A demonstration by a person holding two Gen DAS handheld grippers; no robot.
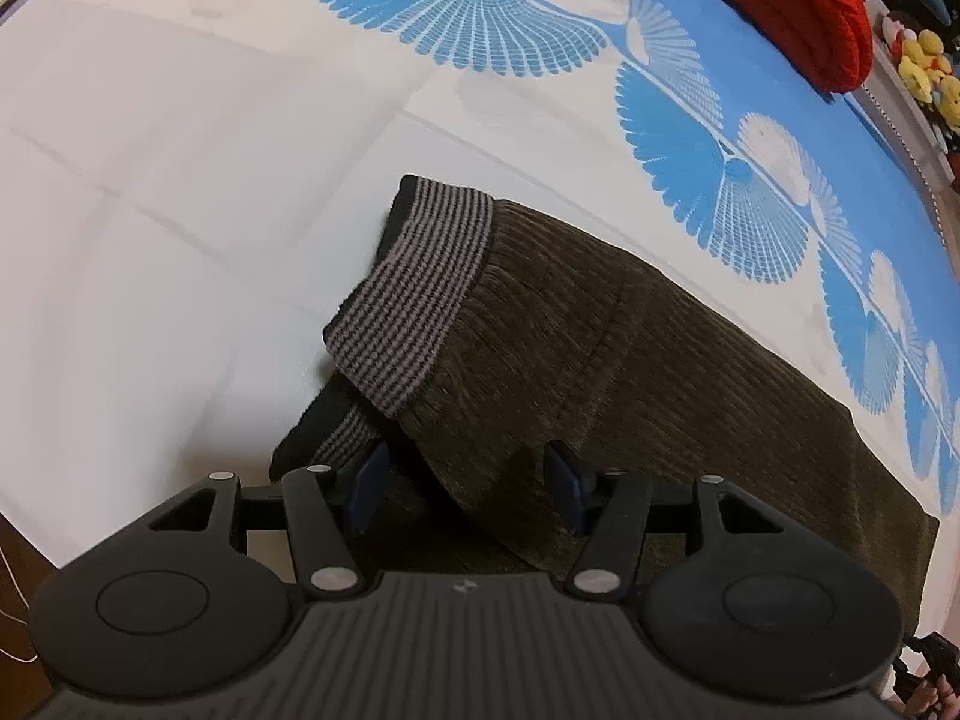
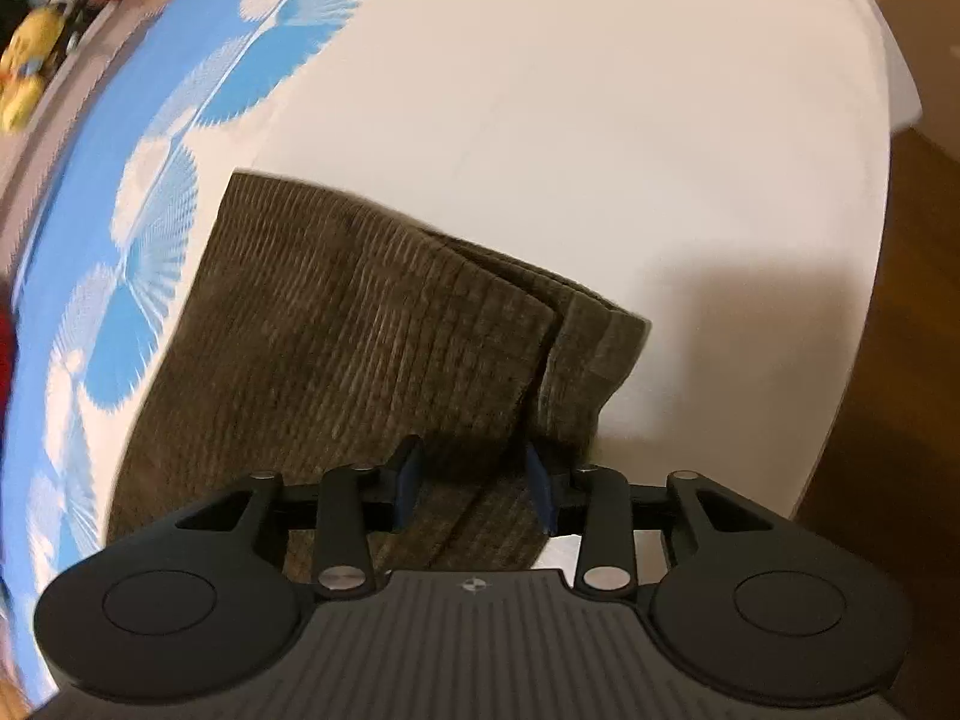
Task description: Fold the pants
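Pants (image 1: 630, 360): dark olive-brown ribbed corduroy, folded into a compact stack of layers, lying flat on white part of bed sheet w/ blue fan print just beside. Striped grey/black knit waistband (image 1: 414, 294) at one end, partly lifted & curled over. Opposite end (image 2: 588, 348) shows stacked folded edges, slightly offset.

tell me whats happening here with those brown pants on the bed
A person is folding a pair of brown corduroy pants on a bed sheet with a handheld gripper in each hand. The pants already lie folded over, striped waistband on top at one end. The left gripper hovers over the waistband end and the right gripper over the layered opposite end. Both sets of jaws stand open, with fabric below them but nothing pinched.
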